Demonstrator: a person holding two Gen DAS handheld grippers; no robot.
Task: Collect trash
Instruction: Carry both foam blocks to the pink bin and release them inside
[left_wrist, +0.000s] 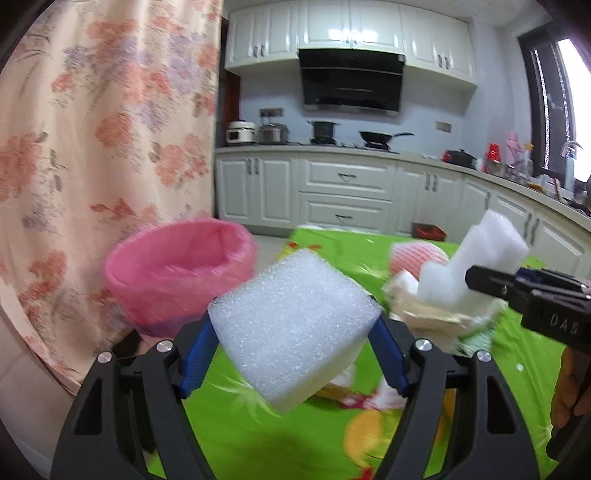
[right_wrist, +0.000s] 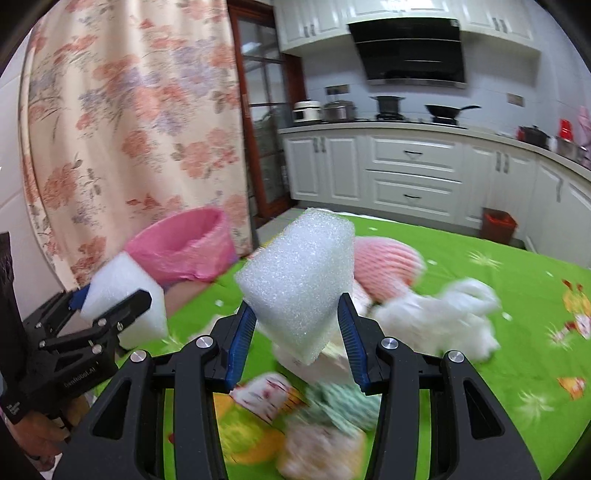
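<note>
Two handheld grippers are each gripping a white foam block above a green tablecloth, near a pink-lined trash bin.

The left gripper (left_wrist: 295, 328) is clamping a square foam block (left_wrist: 295, 325) between its blue pads, tilted on one corner and lifted off the cloth. The right gripper (right_wrist: 297, 321) is pinching a taller foam block (right_wrist: 299, 280) the same way. The pink-lined trash bin (left_wrist: 181, 273) is sitting at the table's left edge, just beside the floral curtain (left_wrist: 107, 147), its mouth open. Loose white and pink packing scraps (right_wrist: 436, 317) are cluttering the green tablecloth (right_wrist: 517, 295) ahead, while the cloth to the far right is lying bare.
</note>
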